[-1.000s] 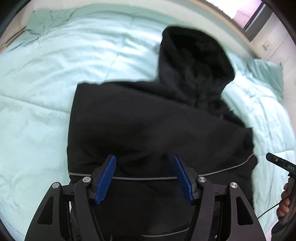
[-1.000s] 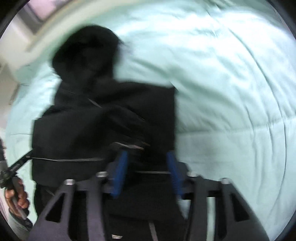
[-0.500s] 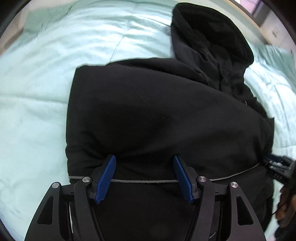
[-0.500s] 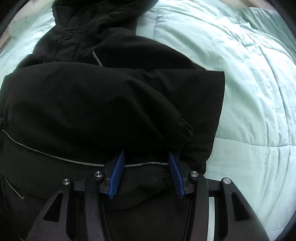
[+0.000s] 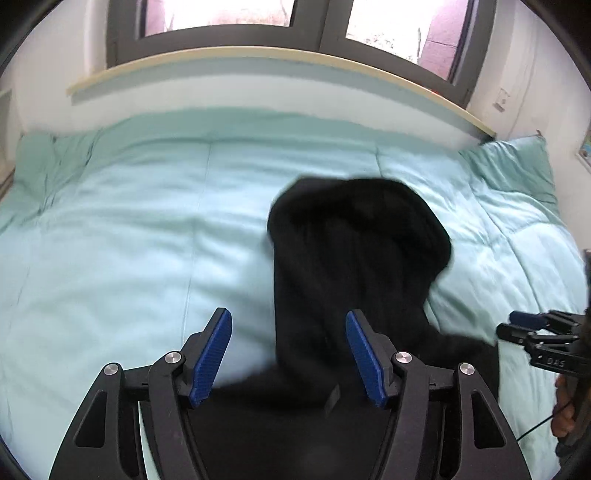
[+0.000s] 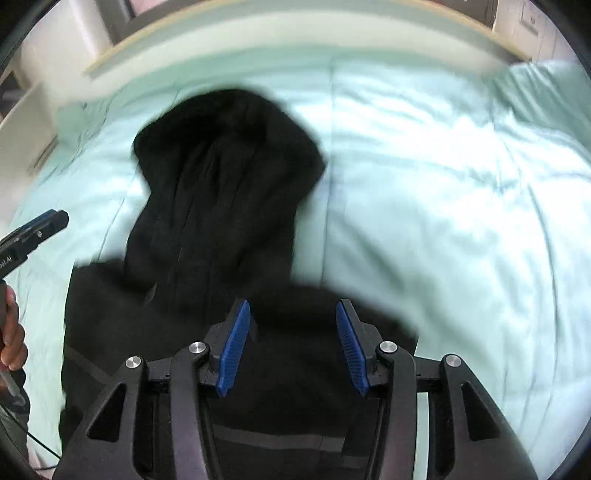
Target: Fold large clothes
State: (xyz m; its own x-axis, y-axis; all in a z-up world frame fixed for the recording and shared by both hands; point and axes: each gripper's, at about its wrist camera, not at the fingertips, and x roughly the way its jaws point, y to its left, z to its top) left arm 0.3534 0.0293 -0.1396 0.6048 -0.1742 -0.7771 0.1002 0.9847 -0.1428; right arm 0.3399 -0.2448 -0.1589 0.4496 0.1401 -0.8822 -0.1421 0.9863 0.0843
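A black hooded jacket (image 5: 354,258) lies folded on the mint bed (image 5: 129,240), hood toward the window-side edge, left gripper (image 5: 288,354) and right gripper (image 6: 291,347) jaws apart, empty.

Home bedroom: bed with mint-green quilt (image 5: 147,221), pillow (image 5: 517,162), window (image 5: 221,14) above headboard ledge (image 5: 258,55).

White letters "DAS" readable on black body of right gripper (image 5: 532,328) — left wrist view. On left gripper (image 6: 35,230), partial letters, maybe "ooLAI" — cut at edge.
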